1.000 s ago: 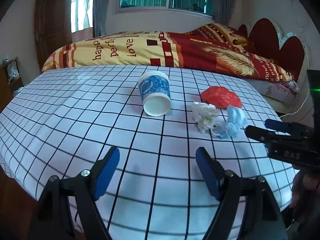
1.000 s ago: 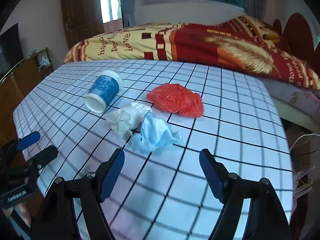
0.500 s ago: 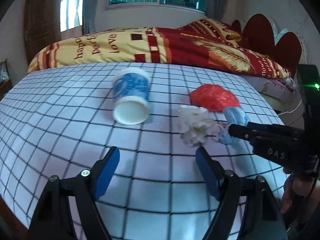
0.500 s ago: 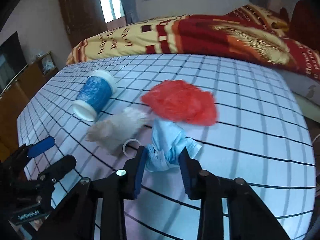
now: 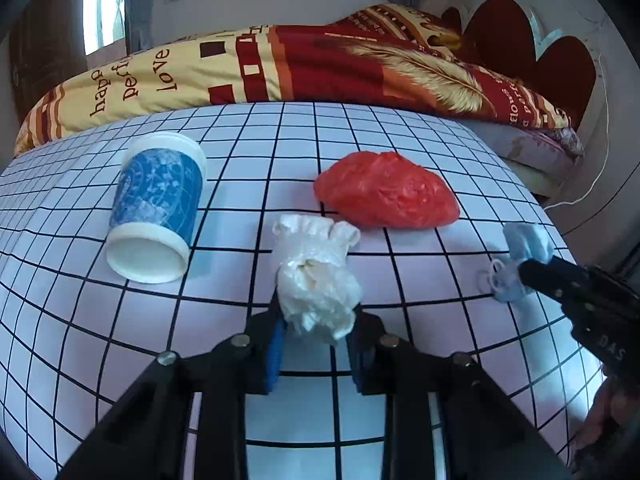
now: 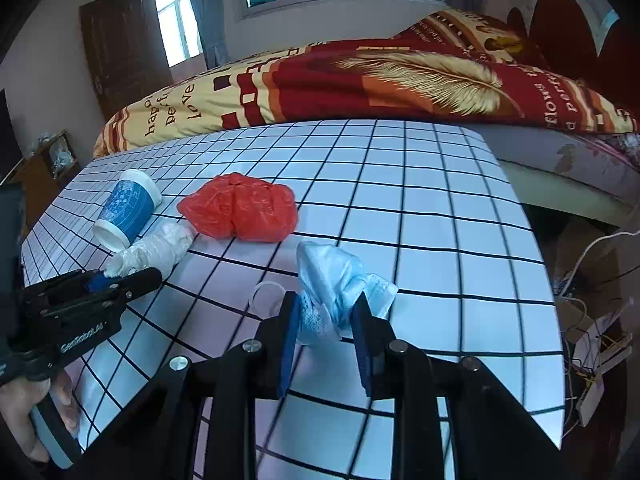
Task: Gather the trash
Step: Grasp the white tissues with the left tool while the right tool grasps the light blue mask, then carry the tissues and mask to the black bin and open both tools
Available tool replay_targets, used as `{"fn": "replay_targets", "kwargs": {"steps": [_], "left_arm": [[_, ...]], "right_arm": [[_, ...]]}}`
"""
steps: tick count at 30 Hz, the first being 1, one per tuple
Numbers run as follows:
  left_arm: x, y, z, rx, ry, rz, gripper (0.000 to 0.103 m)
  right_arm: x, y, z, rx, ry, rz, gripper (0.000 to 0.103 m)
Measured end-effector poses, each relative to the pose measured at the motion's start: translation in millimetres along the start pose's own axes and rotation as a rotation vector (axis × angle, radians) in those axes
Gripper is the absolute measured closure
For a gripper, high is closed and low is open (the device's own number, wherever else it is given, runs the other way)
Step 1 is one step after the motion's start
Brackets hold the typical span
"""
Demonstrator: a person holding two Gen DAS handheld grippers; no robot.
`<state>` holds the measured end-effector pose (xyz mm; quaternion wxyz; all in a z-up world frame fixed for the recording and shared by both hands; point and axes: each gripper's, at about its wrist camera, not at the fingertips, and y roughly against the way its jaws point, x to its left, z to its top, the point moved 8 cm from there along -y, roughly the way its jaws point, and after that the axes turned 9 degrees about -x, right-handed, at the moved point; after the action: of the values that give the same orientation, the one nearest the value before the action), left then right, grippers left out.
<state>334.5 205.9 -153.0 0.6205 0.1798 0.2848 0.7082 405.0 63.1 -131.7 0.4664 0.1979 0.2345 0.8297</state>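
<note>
On the grid-patterned table lie a tipped blue paper cup, a red plastic bag, a white crumpled wad and a light-blue face mask. My left gripper has its jaws closing, and the white wad is squeezed between its blue pads. My right gripper is closing too, pinching the face mask, whose ear loop hangs to the left. In the right wrist view the left gripper sits at the white wad, beside the cup and the bag.
A bed with a red and yellow quilt runs along the table's far side. Cables and a power strip lie on the floor past the table's right edge. A wooden cabinet stands at the far left.
Both grippers moved forward over the table. The left jaws closed around the white wad and the right jaws closed around the blue mask. The mask now sits apart from the wad.
</note>
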Motion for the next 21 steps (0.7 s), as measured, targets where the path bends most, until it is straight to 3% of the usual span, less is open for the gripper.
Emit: {"fn": "replay_targets", "kwargs": {"steps": [2,17,18,19,21], "left_arm": [[-2.4,4.8,-0.3,-0.001,0.01,-0.014,0.082],[-44.1,82.2,-9.7,-0.093,-0.042,-0.07,0.083],[-46.0,84.9,-11.4,-0.093,-0.047,-0.073,0.083],[-48.2,87.7,-13.1,-0.093,-0.051,-0.074,0.083],[-52.7,92.9,-16.8,-0.092,-0.056,-0.08,0.083]], "right_arm": [[-2.2,6.6,-1.5,-0.003,0.002,-0.005,0.077],[-16.3,87.2,-15.4,-0.062,0.006,-0.043,0.082],[-17.0,94.1,-17.6,-0.064,0.005,-0.043,0.085],[-17.1,99.8,-20.2,-0.064,0.008,-0.044,0.096],[-16.1,108.4,-25.3,-0.063,0.012,-0.045,0.096]]}}
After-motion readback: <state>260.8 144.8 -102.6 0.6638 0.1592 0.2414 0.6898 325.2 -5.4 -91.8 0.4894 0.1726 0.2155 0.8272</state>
